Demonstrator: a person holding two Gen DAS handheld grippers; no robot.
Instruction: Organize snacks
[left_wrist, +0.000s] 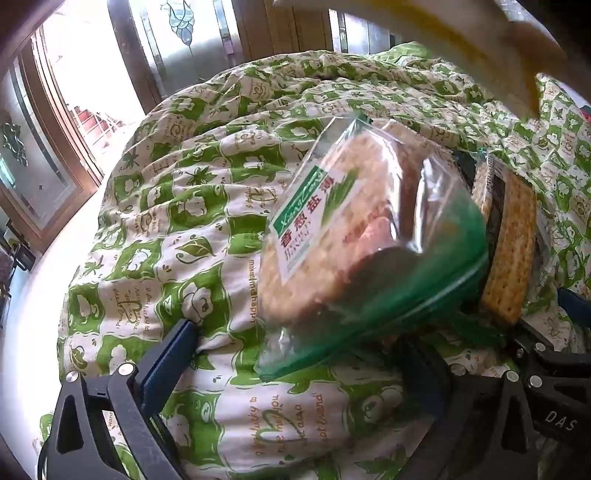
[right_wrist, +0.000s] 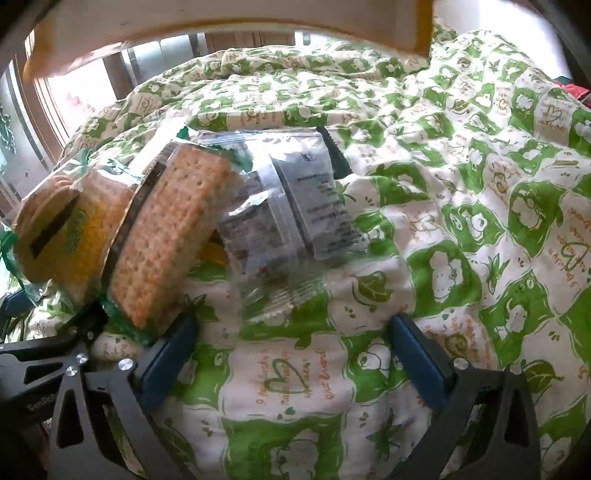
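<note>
A clear and green cracker packet (left_wrist: 343, 236) with a green label lies on the green and white quilt (left_wrist: 166, 221), between and just ahead of my left gripper's (left_wrist: 295, 354) open fingers. A square cracker pack (left_wrist: 509, 240) leans at its right. In the right wrist view the same square cracker pack (right_wrist: 170, 236) lies left of centre, with a round biscuit pack (right_wrist: 48, 229) at its left and a grey clear-wrapped packet (right_wrist: 295, 206) at its right. My right gripper (right_wrist: 295, 354) is open and empty, just short of these packs.
The quilt (right_wrist: 480, 184) covers the whole bed. A pale yellow-edged object (left_wrist: 461, 44) hangs across the top of both views (right_wrist: 221, 29). A wooden-framed window (left_wrist: 74, 110) and a glass door (left_wrist: 184, 44) stand behind the bed. The other gripper's black frame (left_wrist: 546, 369) is at the right.
</note>
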